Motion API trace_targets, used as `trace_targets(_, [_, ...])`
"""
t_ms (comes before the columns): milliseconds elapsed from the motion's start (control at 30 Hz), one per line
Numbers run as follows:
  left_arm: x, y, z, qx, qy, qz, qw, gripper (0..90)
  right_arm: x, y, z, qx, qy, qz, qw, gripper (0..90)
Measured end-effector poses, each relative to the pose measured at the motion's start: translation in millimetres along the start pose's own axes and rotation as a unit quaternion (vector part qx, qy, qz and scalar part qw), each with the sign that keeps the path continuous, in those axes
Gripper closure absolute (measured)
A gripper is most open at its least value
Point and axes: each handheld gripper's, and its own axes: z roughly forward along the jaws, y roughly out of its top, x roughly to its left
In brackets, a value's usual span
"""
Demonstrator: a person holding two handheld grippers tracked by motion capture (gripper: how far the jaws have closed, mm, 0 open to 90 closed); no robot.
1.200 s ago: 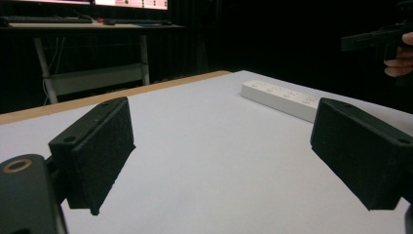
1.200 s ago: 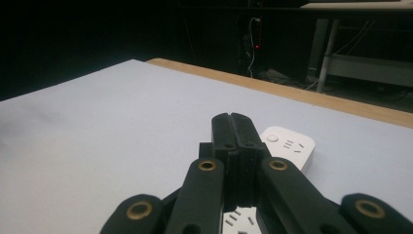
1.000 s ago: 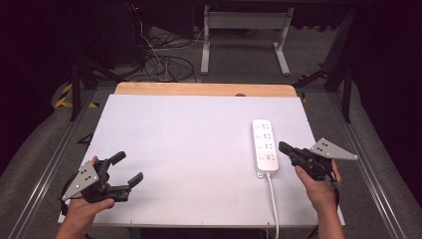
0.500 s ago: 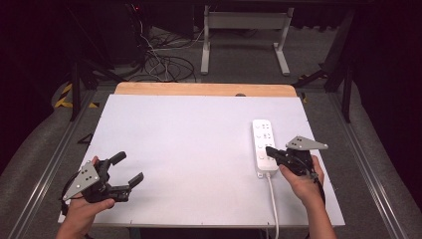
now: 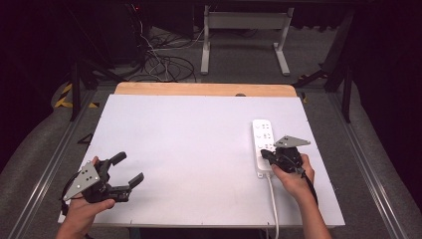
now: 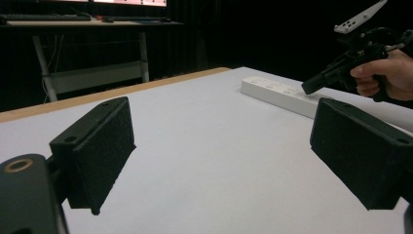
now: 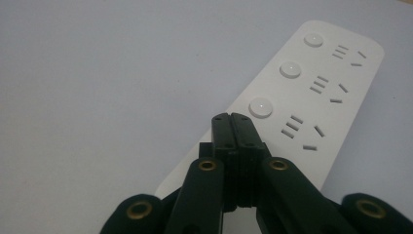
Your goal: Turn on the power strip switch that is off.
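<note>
A white power strip (image 5: 262, 139) lies on the right side of the white table (image 5: 189, 149), with three round buttons and sockets along its top (image 7: 311, 92). My right gripper (image 5: 264, 155) is shut with nothing between its jaws. Its joined tips (image 7: 233, 118) hang just over the strip's near end, right before the nearest round button (image 7: 260, 107); whether they touch the strip I cannot tell. The left gripper view shows this gripper (image 6: 308, 87) slanting down onto the strip (image 6: 277, 92). My left gripper (image 5: 128, 169) rests at the near left of the table, open (image 6: 224, 131) and holding nothing.
The strip's white cable (image 5: 272, 199) runs back to the table's near edge beside my right forearm. A wooden strip (image 5: 204, 89) borders the far edge. Beyond it are a metal stand (image 5: 244, 30) and loose cables (image 5: 159, 62) on the floor.
My right gripper has moved left and down, from beside the strip's right edge to over its near end. The left gripper has stayed still.
</note>
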Motion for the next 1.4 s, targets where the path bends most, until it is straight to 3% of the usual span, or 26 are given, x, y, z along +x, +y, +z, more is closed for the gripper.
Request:
trace_targets(333, [-0.6,0.1,0.8,0.001,-0.001,0.0,1.0,9.6,1.9,-0.1,3.8,0.006,0.0,-0.006,1.0,90.0])
trace_targets(1267, [-2.2,-0.9,0.4,0.004,-0.001,0.0,1.0,9.6,3.2,2.0,6.7,0.034,-0.009,0.044,0.9984,90.0])
trace_targets(1400, [-2.2,-1.3,0.7,0.005,-0.001,0.0,1.0,9.7,6.2,2.3,6.9,0.036,-0.019,0.038,0.9985,90.0])
